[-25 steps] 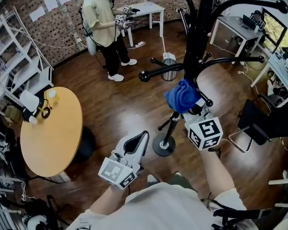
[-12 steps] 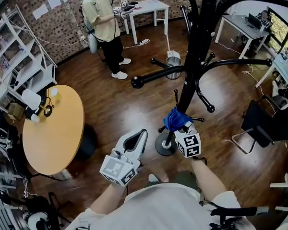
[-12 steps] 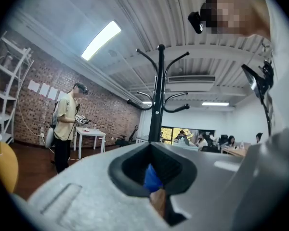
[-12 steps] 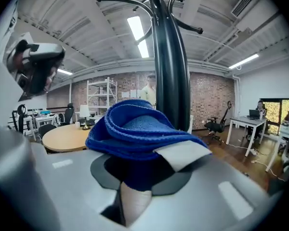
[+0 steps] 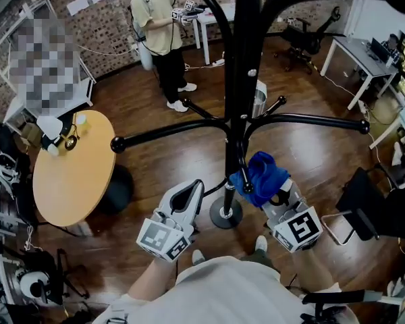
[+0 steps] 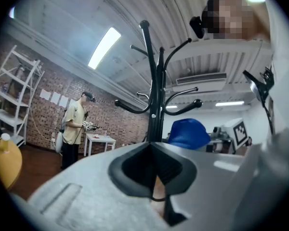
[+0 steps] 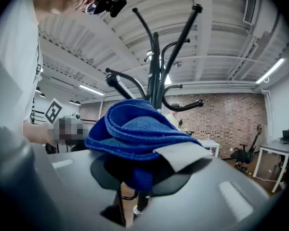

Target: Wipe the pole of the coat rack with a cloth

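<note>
The coat rack's black pole (image 5: 239, 79) is standing upright on the wooden floor (image 5: 155, 147), its long axis running vertically from the round base (image 5: 226, 214) up past the curved arms. The right tool (image 5: 278, 198) is clamping a bunched blue cloth (image 5: 262, 177) and pointing level, holding it just beside the lower pole on its right; whether the cloth is touching the pole is unclear. In the right gripper view the cloth (image 7: 135, 129) is bulging out over the jaws. The left tool (image 5: 192, 193) is hovering left of the base, its jaws closed together with nothing between them.
</note>
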`<state>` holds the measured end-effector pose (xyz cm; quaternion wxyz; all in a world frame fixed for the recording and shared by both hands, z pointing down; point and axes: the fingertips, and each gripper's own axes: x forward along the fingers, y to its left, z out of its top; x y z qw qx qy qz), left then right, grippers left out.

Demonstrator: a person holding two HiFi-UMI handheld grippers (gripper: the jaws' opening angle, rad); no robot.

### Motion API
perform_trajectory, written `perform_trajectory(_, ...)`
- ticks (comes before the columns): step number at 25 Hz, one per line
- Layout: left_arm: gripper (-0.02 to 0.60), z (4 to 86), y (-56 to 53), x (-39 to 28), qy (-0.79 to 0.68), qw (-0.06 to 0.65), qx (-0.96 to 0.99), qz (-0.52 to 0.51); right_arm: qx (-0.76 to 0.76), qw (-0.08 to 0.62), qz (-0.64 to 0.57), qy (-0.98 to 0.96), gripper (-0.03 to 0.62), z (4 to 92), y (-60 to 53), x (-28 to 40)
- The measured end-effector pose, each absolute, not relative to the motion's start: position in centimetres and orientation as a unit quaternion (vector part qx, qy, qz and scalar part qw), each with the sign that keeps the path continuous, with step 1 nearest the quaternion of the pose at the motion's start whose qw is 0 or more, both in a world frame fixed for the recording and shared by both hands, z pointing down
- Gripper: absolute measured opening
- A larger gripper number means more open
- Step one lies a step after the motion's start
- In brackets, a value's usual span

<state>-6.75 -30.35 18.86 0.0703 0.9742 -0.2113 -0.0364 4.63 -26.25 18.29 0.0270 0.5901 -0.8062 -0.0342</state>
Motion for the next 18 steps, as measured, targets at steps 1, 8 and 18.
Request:
perform_trajectory(1,0.0,18.6,-30.2,-5.8,-0.224,0.071,0.971,-0.04,0.576,0.027,-0.036,-0.816,0.095,17.4,-26.8,5.8)
perform_trajectory(8,0.0,18.6,-29.2,-1.8,-0.33,0.067,0.94,-0.057,0.408,0.053,-0.032,-0.911,0.095,14.5,-33.1,7.7)
perform_trajectory(18,0.0,21.2,-24.4,-4.6,-0.491,0.104,0.864,-0.039,0.265,0.197,0.058,-0.942,0.098,33.5,-34.1,5.1)
